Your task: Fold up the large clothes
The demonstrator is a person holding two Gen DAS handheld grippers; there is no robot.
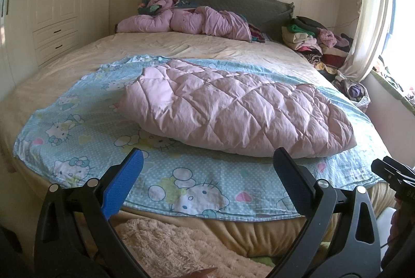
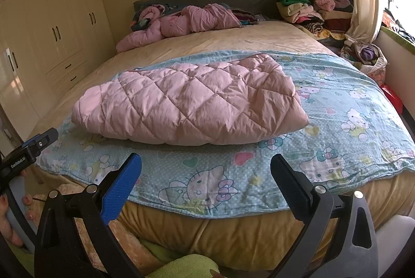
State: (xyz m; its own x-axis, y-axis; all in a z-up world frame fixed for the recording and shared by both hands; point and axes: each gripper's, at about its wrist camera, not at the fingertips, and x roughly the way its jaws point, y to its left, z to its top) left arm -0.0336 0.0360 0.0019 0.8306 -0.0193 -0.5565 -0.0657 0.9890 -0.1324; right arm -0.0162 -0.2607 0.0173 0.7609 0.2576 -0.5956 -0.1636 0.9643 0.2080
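Pink quilted coat (image 1: 233,109) lies folded into a puffy oblong on the cartoon-cat sheet (image 1: 77,122), which is spread across the foot half of the bed (image 1: 181,44); it sits roughly central on that sheet, long axis running across the bed. Sheet seems to serve as a clean folding surface over the beige bedcover, judging by how flat it is laid. Left gripper (image 1: 207,166) hovers off the near edge of the bed, jaws spread wide, nothing between them. Right gripper (image 2: 205,169) likewise hovers short of the near edge, jaws wide apart and empty. Both point at the coat from the foot of the bed, neither touching fabric. Judgement: this item looks done, or nearly so (edges are rounded and loose, as padded fabric tends to be, so it may spring open if nudged). A second pink padded garment (image 1: 181,21) lies crumpled against the headboard (image 1: 233,0), well apart from the folded one; likely the next candidate. Stacked clothes (image 1: 311,41) sit at the far right corner near the curtain (image 1: 368,18). Wardrobe (image 1: 52,5) stands along the left wall.
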